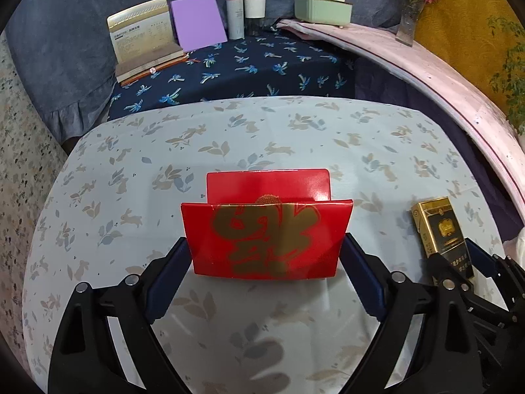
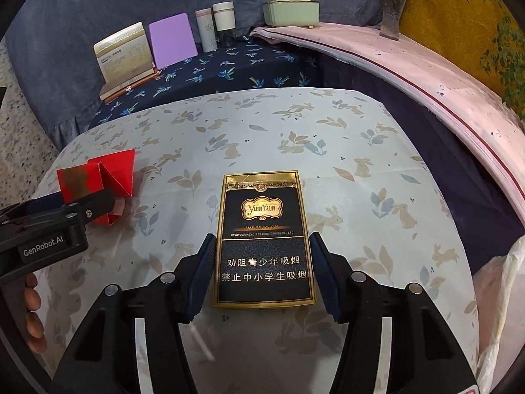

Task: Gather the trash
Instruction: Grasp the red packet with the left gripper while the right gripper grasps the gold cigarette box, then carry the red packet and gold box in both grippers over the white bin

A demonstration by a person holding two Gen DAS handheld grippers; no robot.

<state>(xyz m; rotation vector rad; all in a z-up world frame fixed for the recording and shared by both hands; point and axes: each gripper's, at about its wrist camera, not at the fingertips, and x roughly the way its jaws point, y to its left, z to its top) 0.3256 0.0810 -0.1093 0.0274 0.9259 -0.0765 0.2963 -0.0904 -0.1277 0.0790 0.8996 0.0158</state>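
Observation:
A folded red envelope with gold lettering sits between the fingers of my left gripper, which is shut on its sides, just above the rabbit-print table. It also shows in the right wrist view, held by the left gripper. A black and gold cigarette pack is gripped at both sides by my right gripper. The pack also shows in the left wrist view, with the right gripper around it.
A dark blue palm-print surface lies behind the table with a book stand, a purple board, two cups and a green box. A pink ledge curves along the right. A white plastic bag is at right.

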